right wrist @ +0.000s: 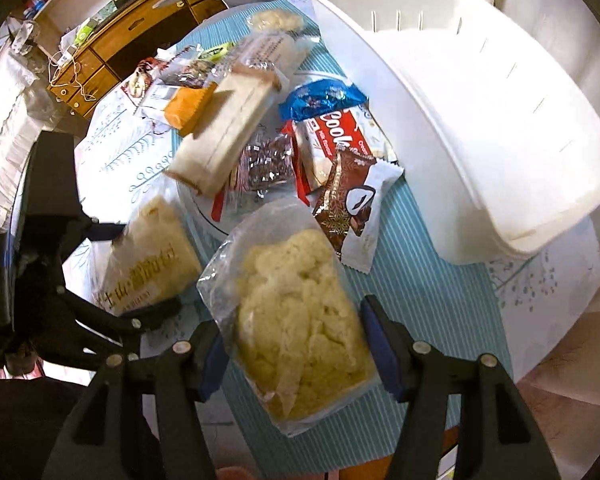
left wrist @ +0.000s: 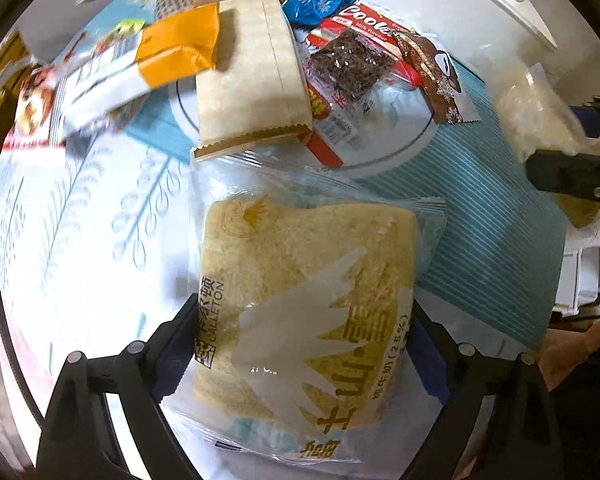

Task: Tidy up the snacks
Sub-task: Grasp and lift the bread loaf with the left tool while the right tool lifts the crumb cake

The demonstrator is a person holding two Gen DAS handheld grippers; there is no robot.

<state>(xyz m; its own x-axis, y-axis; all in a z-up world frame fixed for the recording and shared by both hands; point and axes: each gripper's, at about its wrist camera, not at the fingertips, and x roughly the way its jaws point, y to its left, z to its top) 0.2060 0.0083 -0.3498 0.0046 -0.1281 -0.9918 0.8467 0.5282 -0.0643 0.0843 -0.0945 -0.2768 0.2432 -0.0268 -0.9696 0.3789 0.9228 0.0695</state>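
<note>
The white basket [right wrist: 480,128] is sitting tipped on its side at the far right of the counter [right wrist: 428,280], and nothing is showing inside it. The white plate [left wrist: 396,148] is carrying most of the pile: a tan paper-wrapped sandwich pack [left wrist: 252,80], a red cookie pack [left wrist: 364,24], a dark clear-wrapped bar [left wrist: 350,64], a blue wrapper [left wrist: 320,0] and a brown chocolate wrapper [left wrist: 436,76] all overlapping each other.

The left gripper [left wrist: 300,344] is clamping a clear-bagged slice of bread [left wrist: 304,304] printed with gold lettering and a white mountain shape, holding it just in front of the plate. The right gripper [right wrist: 292,356] is squeezing a clear bag of pale yellow crumbly cake [right wrist: 300,320], hovering over the striped teal mat [right wrist: 416,300].

Only the right wrist view is showing the basket properly, plus a wooden drawer unit [right wrist: 100,64] off in the back; the left view is just catching a bit of white rim. The left view is giving the better look at an orange-and-white packet [left wrist: 148,64] lying half off the plate.
</note>
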